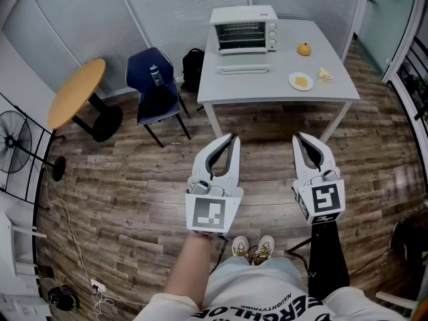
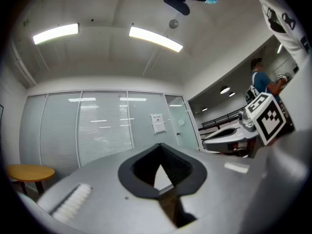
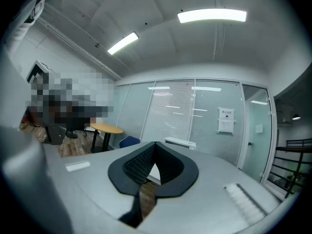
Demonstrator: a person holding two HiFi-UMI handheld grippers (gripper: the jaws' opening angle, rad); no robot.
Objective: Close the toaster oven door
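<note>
The brown wooden floor [image 1: 120, 179] fills most of the head view. At the far side stands the grey counter [image 1: 267, 89]. Left of it you have a round wooden table [image 1: 77, 92] and a blue chair [image 1: 157, 92] with a bottle [image 1: 156, 75] lying on its seat. A black bag [image 1: 192, 65] sits on the floor between the chair and the counter.

The white toaster oven [image 1: 244, 27] stands at the back of the counter, on its left part. Its door [image 1: 245, 68] hangs open, lying flat in front of it.

You hold both claws up over the floor, well short of the counter and pointing at it. The left claw [image 1: 231, 138] is pressed together at the tips and pinches nothing. The right claw [image 1: 298, 138] is the same, tips pressed together and empty. The oven is well apart from both, ahead and nearer the left one's line. Only floor lies between.

Right of the oven sit a plate [image 1: 301, 81], a small cake piece [image 1: 325, 75] and an orange [image 1: 304, 49].
</note>
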